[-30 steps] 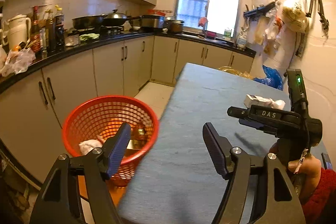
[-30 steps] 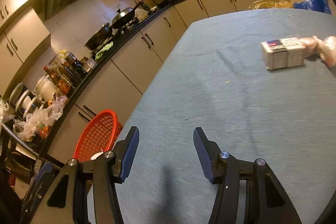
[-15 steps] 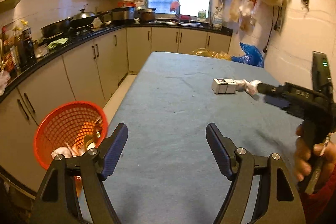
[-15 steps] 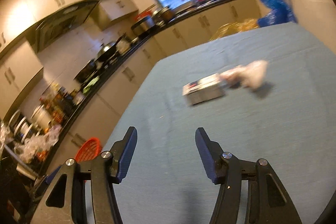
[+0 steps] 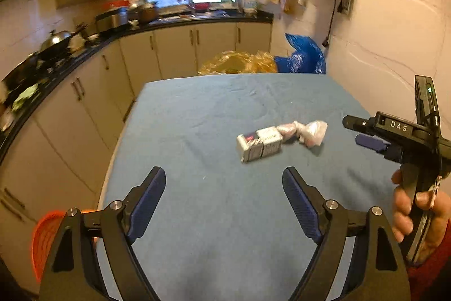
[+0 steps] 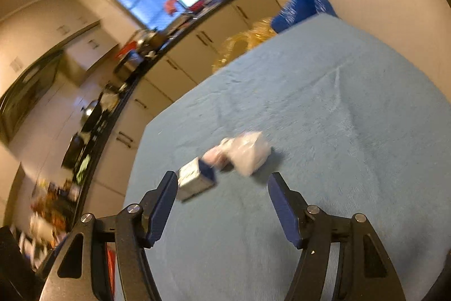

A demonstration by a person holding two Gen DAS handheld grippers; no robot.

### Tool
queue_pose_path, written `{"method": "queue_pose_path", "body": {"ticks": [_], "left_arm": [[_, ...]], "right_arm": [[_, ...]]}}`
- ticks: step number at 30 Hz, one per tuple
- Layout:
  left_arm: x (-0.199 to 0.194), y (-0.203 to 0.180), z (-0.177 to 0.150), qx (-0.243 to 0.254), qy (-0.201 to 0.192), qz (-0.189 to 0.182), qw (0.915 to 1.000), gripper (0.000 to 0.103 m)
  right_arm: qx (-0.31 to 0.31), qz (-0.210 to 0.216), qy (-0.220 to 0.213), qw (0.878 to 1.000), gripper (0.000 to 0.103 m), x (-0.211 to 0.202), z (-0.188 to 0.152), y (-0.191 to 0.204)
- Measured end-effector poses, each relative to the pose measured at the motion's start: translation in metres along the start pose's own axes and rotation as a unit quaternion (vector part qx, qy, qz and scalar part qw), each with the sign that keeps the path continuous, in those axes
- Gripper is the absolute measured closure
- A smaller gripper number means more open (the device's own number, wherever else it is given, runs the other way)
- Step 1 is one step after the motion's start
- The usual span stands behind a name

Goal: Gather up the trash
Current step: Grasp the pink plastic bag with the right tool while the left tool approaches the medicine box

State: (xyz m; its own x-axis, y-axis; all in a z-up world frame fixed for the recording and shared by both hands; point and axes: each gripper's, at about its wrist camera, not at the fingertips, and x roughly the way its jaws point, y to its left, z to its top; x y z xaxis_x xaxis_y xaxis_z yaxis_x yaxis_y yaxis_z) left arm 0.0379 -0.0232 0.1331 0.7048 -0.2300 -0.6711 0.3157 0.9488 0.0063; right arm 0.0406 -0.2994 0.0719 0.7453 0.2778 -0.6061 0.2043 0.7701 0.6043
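Note:
A small white carton [image 5: 259, 143] and a crumpled white plastic wrapper [image 5: 305, 131] lie side by side on the blue table [image 5: 214, 216]. My left gripper [image 5: 224, 186] is open and empty, a short way before the carton. My right gripper [image 6: 222, 192] is open and empty, just before the carton [image 6: 196, 180] and wrapper [image 6: 248, 152]; it also shows in the left wrist view [image 5: 366, 131] to the right of the wrapper. The red trash basket [image 5: 42, 241] stands on the floor off the table's left front corner.
Cream cabinets with a black counter [image 5: 84, 52] full of pans run along the left and far sides. A yellow bag [image 5: 236, 64] and a blue bag [image 5: 303, 57] lie beyond the table's far edge. A white wall [image 5: 394, 47] is close on the right.
Both grippers have swung right, away from the red basket and toward the carton and wrapper. The right gripper has come much closer to them. Both stay open.

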Motion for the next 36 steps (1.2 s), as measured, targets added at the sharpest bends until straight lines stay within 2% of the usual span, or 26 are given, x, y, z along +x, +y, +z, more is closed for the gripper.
{"method": "queue_pose_path", "body": {"ticks": [4, 9, 11, 12, 14, 15, 18, 22, 24, 29, 33, 35, 36], "left_arm": [[0.053, -0.005, 0.026, 0.001, 0.023, 0.004, 0.9997, 0.019], [0.109, -0.004, 0.037, -0.013, 0.058, -0.004, 0.9982, 0.019], [0.124, -0.006, 0.041, -0.014, 0.054, -0.011, 0.9984, 0.019], [0.132, -0.006, 0.043, -0.017, 0.053, -0.016, 0.9983, 0.019], [0.145, -0.006, 0.047, -0.019, 0.053, -0.023, 0.9981, 0.019], [0.151, -0.006, 0.048, -0.018, 0.055, -0.028, 0.9979, 0.019], [0.167, -0.009, 0.049, -0.009, 0.065, -0.032, 0.9973, 0.019], [0.175, -0.013, 0.043, 0.004, 0.07, -0.05, 0.9963, 0.019], [0.175, -0.021, 0.036, 0.031, 0.074, -0.048, 0.9957, 0.019], [0.173, -0.044, 0.017, 0.114, 0.061, -0.017, 0.9915, 0.019], [0.18, -0.053, 0.01, 0.127, 0.065, -0.009, 0.9897, 0.019], [0.181, -0.055, 0.01, 0.126, 0.061, -0.007, 0.9902, 0.023], [0.182, -0.054, 0.01, 0.122, 0.061, -0.008, 0.9906, 0.031]], "right_arm": [[0.017, -0.019, 0.008, 1.0, 0.032, 0.027, 0.016, -0.007], [0.021, -0.036, 0.026, 0.999, 0.032, 0.064, 0.02, -0.012], [0.021, -0.025, 0.035, 0.999, 0.046, 0.077, 0.018, -0.017], [0.018, -0.025, 0.042, 0.999, 0.069, 0.083, 0.017, -0.018], [0.021, -0.007, 0.054, 0.998, 0.072, 0.09, 0.017, -0.024], [0.018, 0.006, 0.056, 0.998, 0.079, 0.091, 0.018, -0.025], [0.005, 0.018, 0.04, 0.999, 0.09, 0.08, 0.019, -0.024], [0.008, 0.024, 0.029, 0.999, 0.091, 0.072, 0.02, -0.024], [0.002, 0.023, 0.024, 0.999, 0.091, 0.07, 0.019, -0.023], [-0.01, 0.026, 0.016, 0.999, 0.091, 0.062, 0.014, -0.018], [-0.018, 0.025, 0.015, 0.999, 0.091, 0.061, 0.013, -0.014], [-0.016, 0.026, 0.015, 0.999, 0.091, 0.061, 0.013, -0.016], [-0.015, 0.025, 0.013, 0.999, 0.091, 0.06, 0.013, -0.016]]}}
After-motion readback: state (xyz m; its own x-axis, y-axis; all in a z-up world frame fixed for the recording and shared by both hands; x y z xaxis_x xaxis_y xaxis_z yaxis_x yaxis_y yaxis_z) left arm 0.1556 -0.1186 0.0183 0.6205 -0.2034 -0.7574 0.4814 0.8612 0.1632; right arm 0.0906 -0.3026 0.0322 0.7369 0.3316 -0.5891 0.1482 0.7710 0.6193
